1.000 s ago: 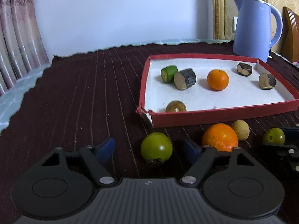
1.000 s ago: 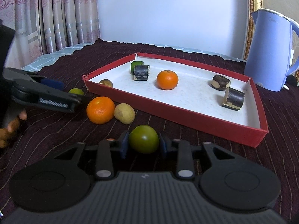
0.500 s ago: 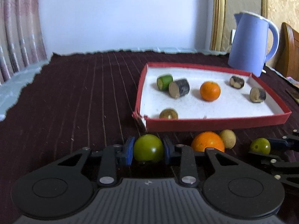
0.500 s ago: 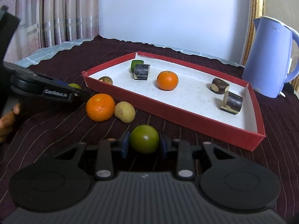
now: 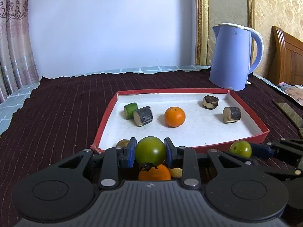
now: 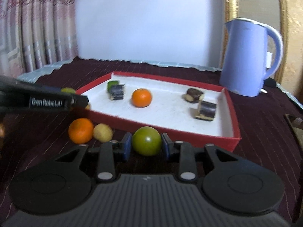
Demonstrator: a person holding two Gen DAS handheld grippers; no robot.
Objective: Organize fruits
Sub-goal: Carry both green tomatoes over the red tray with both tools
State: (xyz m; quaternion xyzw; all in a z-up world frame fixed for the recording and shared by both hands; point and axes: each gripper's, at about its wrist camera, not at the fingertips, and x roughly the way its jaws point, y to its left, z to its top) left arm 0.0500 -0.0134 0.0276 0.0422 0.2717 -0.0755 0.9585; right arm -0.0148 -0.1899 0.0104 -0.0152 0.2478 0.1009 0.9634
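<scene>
Above the dark cloth (image 5: 62, 113), both grippers, left (image 5: 150, 154) and right (image 6: 145, 145), now hold their green tomatoes lifted.

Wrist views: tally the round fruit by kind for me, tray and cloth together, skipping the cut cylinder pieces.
Green tomato: 2
Orange: 2
Small tan fruit: 2
Total: 6
</scene>
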